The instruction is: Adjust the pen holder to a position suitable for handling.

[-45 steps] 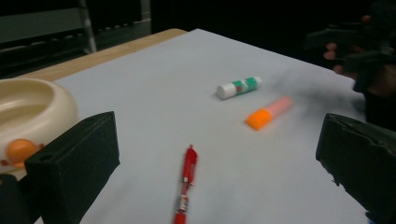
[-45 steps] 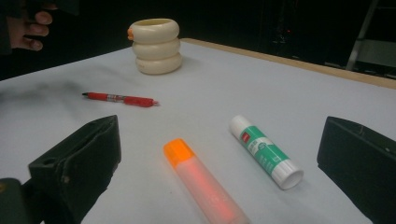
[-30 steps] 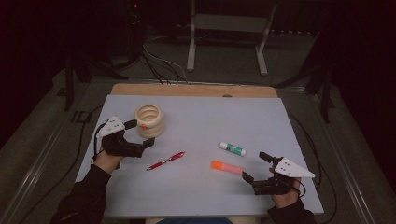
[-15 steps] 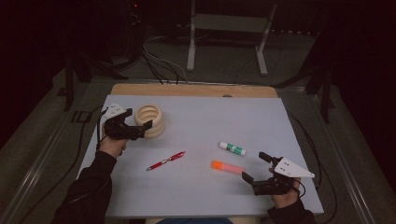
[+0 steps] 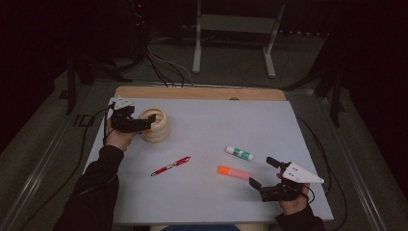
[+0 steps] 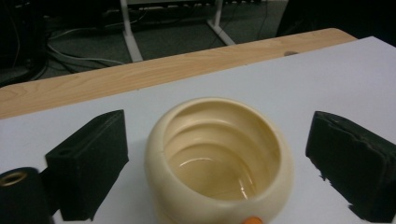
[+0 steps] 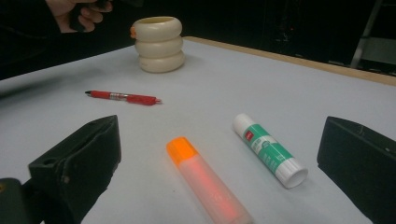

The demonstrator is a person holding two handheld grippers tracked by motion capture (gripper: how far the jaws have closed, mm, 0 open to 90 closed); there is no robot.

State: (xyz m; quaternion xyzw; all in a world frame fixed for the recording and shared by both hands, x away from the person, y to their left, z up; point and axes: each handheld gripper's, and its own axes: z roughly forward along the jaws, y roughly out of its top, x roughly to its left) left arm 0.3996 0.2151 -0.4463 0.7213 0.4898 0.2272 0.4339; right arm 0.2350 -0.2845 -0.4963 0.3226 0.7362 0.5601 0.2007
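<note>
At the far left of the counter (image 5: 202,125), the left gripper (image 5: 144,124) is spread wide, one jaw on either side of the cream ribbed cup (image 6: 219,158) without touching it. The right gripper (image 5: 263,174) rests spread at the near right, just beside the orange marker (image 7: 208,179) and green-labelled glue stick (image 7: 270,149). A red pen (image 5: 171,165) lies between the two hands.

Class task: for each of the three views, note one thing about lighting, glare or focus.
High view: the surroundings are very dark and the table alone is lit. Left gripper view: the cup is close, a little soft, with a glint inside. Right gripper view: the orange marker glows and blurs at its near end; the glue stick is sharper.
</note>
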